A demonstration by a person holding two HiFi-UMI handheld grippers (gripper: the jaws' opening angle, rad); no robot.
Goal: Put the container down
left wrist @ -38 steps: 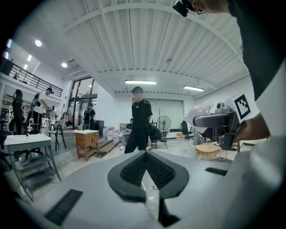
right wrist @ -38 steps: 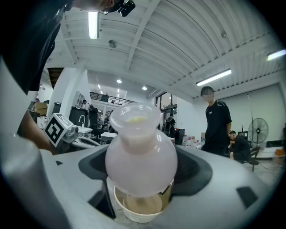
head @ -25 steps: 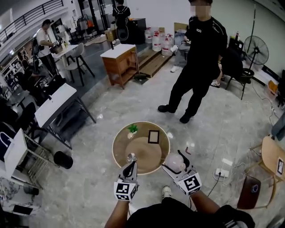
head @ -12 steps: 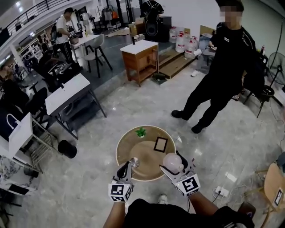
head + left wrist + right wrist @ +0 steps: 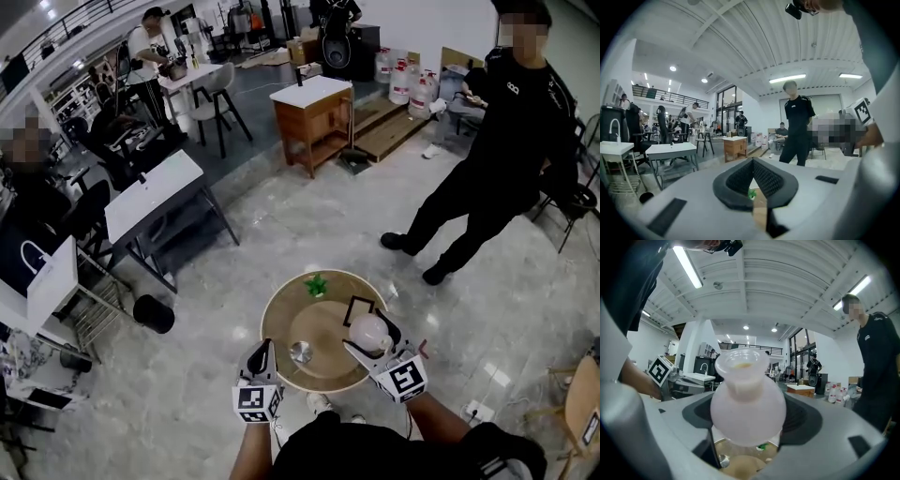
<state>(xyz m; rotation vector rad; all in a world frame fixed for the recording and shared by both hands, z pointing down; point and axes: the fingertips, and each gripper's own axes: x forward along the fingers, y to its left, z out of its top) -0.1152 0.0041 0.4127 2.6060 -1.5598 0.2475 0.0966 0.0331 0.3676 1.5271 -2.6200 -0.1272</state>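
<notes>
- Head view: a round wooden table [image 5: 277, 314] stands on a pale, veined stone floor in a big open hall.
- On it are a round mat [image 5: 323, 339], a small green plant [image 5: 316, 284] at the far edge, a black frame [image 5: 356, 307] to the right and a metal cup [image 5: 300, 352] near the left.
- A white desk [image 5: 155, 194] is well off to the left, a wooden cabinet [image 5: 314, 112] farther back, and a person in black [image 5: 506, 159] at the far right.
- The right gripper [image 5: 369, 336] holds a pale pink container [image 5: 367, 327] over the table's right side, just beside the frame.
- The left gripper [image 5: 265, 347] hangs at the table's near-left edge.
- Left gripper view: the left gripper's [image 5: 753, 162] two jaws are pressed together with nothing between them.
- The plant [image 5: 751, 193] shows below.
- Right gripper view: the right gripper's [image 5: 746, 414] jaws clamp the round belly of the container [image 5: 745, 399] from both sides.
- Its long axis stands upright, with the wide neck and open mouth pointing up.
- The tabletop [image 5: 740, 469] and the cup [image 5: 723, 459] lie beneath it.
</notes>
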